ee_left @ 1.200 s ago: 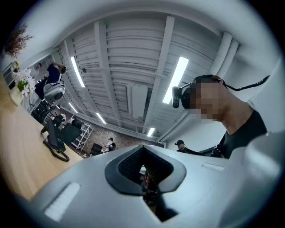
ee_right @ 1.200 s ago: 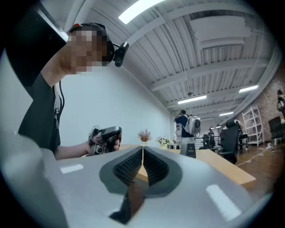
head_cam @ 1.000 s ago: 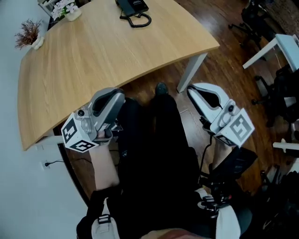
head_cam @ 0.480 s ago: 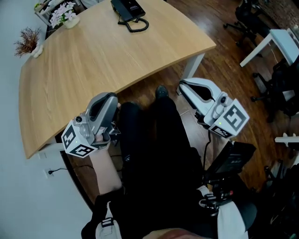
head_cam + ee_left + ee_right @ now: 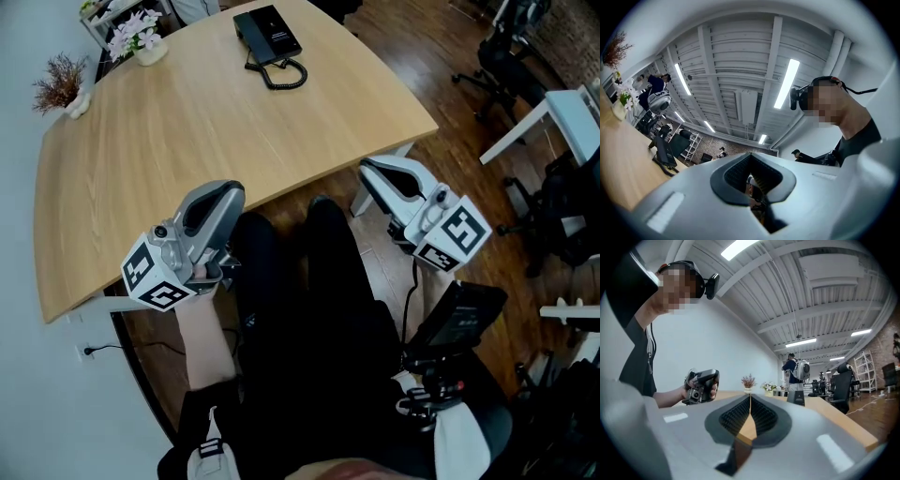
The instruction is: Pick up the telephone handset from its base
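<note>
Your left gripper (image 5: 221, 193) and right gripper (image 5: 377, 174) have edged forward, both pressed shut and empty. The telephone handset (image 5: 262, 30) lies well apart at 12 o'clock, about equally far from either gripper.

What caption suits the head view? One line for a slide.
Left tongs and right tongs, shut and empty, at the near edge of the desk; telephone far across it.

black clothes, pale grey left gripper (image 5: 225, 193) and right gripper (image 5: 375, 174).
</note>
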Motion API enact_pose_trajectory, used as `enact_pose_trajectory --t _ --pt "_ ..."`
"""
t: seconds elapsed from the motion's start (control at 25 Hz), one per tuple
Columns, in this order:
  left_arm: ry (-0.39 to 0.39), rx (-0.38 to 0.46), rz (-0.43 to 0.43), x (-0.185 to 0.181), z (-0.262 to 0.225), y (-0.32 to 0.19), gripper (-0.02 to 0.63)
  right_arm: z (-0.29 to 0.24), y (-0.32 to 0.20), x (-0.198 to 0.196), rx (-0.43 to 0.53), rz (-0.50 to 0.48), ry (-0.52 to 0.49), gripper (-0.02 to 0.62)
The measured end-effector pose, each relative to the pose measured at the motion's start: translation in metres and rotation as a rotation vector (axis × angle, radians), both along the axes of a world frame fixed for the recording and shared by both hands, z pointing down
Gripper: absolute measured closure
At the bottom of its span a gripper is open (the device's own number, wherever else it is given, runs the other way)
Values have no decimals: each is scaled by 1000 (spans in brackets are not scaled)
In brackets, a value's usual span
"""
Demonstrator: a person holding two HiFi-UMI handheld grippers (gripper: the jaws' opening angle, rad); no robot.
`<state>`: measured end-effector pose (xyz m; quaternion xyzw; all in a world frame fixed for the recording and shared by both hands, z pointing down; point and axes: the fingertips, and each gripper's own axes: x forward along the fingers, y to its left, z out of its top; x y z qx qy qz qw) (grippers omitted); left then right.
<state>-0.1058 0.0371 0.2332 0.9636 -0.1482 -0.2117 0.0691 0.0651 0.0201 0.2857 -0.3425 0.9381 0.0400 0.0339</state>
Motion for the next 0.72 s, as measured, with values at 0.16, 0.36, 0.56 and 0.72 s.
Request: enact_pose_trajectory --t 0.16,0.36,0.56,0.72 --pt "-12 -16 -55 0 -8 -42 603 -9 -44 4 11 -24 8 589" --pt "-35 -58 -110 -3 -18 -102 603 -15 -96 7 31 -32 24 589" --pt "3 -150 -163 -10 -21 -172 603 -23 -160 7 57 -33 44 589" --pt "35 -227 -188 -17 -20 -228 603 -25 -214 3 59 -27 51 589"
